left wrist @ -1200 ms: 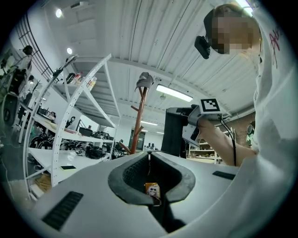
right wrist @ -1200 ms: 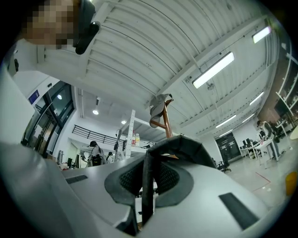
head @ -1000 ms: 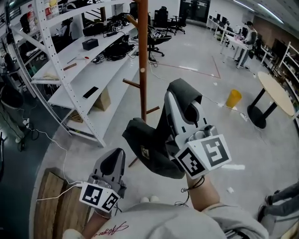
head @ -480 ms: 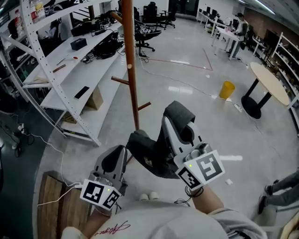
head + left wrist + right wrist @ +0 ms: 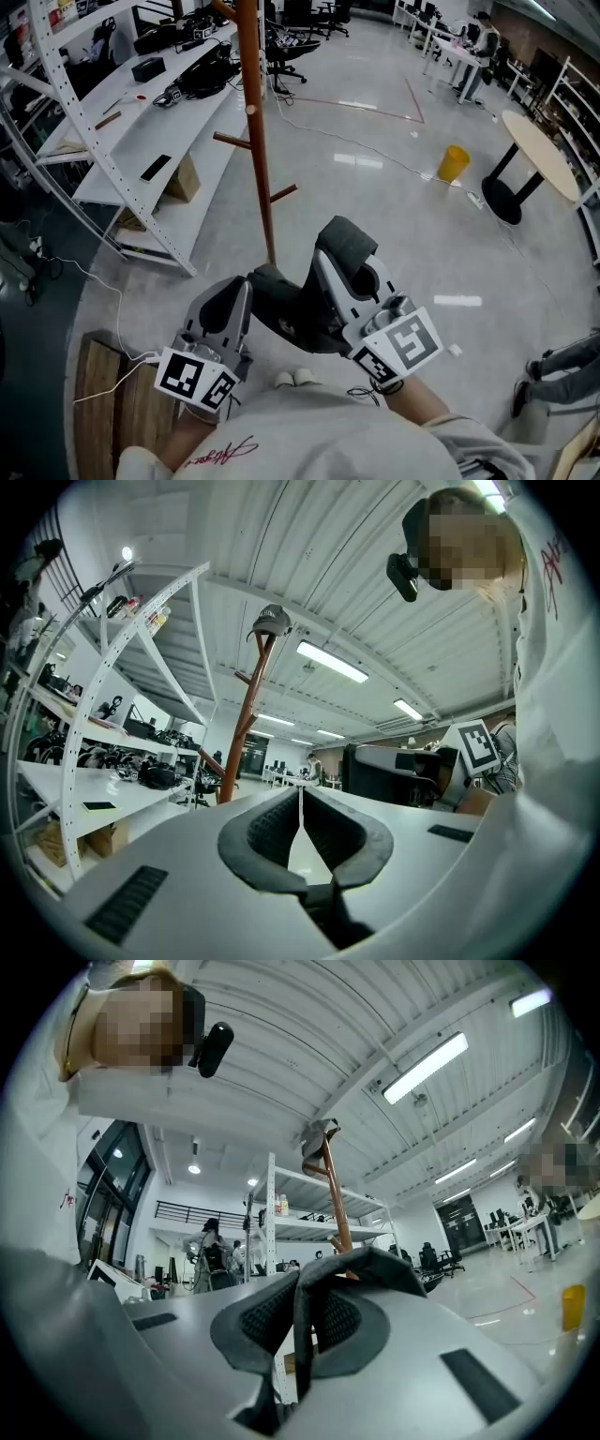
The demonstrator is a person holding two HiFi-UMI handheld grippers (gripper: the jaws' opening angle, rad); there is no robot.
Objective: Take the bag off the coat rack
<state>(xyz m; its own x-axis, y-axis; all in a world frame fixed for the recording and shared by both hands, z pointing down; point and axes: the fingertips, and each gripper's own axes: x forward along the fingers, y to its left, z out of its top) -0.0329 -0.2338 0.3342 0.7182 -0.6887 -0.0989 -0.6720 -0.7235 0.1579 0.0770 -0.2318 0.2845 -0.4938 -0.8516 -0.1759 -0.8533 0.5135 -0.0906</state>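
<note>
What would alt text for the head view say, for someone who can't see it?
From above, the right gripper holds a dark bag by its strap, off the pegs of the brown coat rack behind it. The left gripper is shut and empty beside the bag, with white shelves at left.

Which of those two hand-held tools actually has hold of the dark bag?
The right tool: a fold of the bag is pinched between its jaws. The left tool is shut on nothing.

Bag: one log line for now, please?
bag: off coat rack | right gripper: shut on bag | left gripper: shut, empty
</note>
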